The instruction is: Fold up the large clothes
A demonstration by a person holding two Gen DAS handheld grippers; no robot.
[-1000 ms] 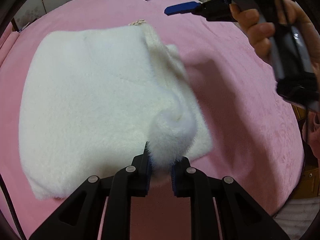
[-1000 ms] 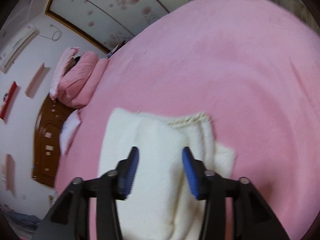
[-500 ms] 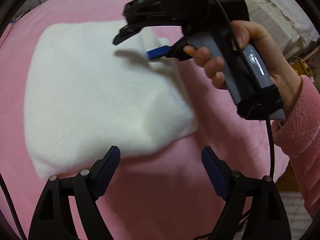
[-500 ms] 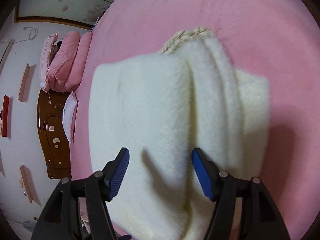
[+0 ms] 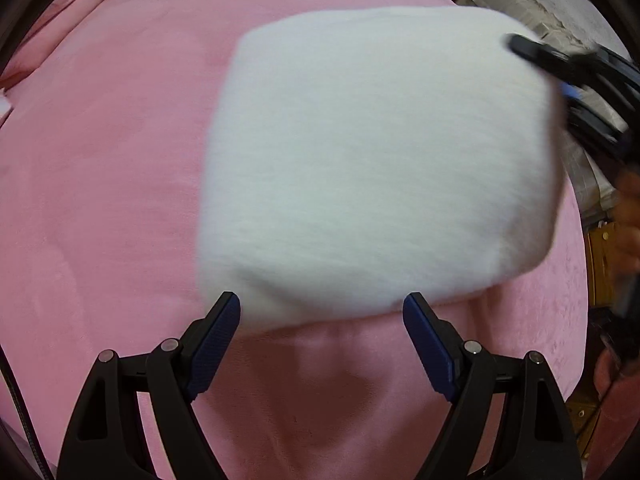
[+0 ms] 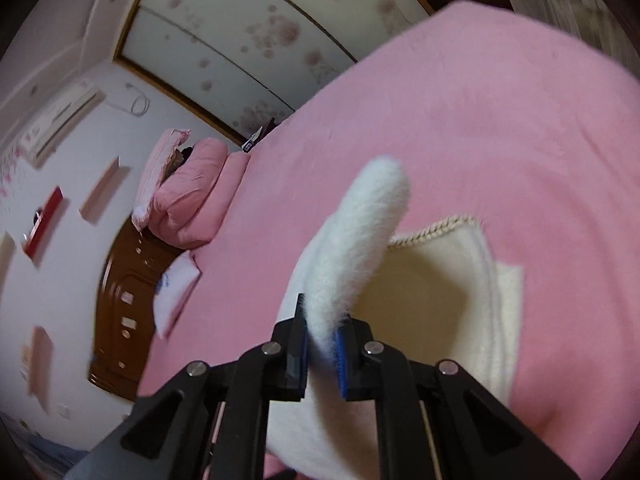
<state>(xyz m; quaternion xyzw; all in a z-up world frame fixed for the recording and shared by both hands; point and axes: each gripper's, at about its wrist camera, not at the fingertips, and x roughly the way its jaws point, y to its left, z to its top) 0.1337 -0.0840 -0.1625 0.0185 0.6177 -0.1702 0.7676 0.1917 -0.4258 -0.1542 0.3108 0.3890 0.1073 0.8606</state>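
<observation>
Pink plush covers the bed (image 5: 100, 200) all around your work, and the white fleece garment (image 5: 380, 152) lies folded on it, a soft rectangle towards the right of the left wrist view. In the right wrist view a braided cream trim (image 6: 436, 229) runs along the garment's far edge, with stacked layers stepping out to the right of it. Further off, at the head of the bed, you have pink pillows (image 6: 188, 196) piled against a dark wooden headboard (image 6: 128, 300). An air conditioner (image 6: 60, 120) sits high on the white wall, with a few small shelves (image 6: 105, 189) below it, and floral sliding doors (image 6: 248, 44) stand behind the bed. Nothing lies on the bedcover between you and the garment.

Your left gripper (image 5: 322, 332) points steeply down at the bed, its jaws wide and empty, with the garment's near edge showing just beyond the blue pads (image 5: 216, 340). Your right gripper (image 6: 322, 346) angles down more gently, and its jaws are closing on a fold of the garment; the pads already pinch it, and the fleece stands up from them in a curved flap above the layers beneath. From the left wrist view that right gripper shows only as a dark blur at the garment's upper right corner.
</observation>
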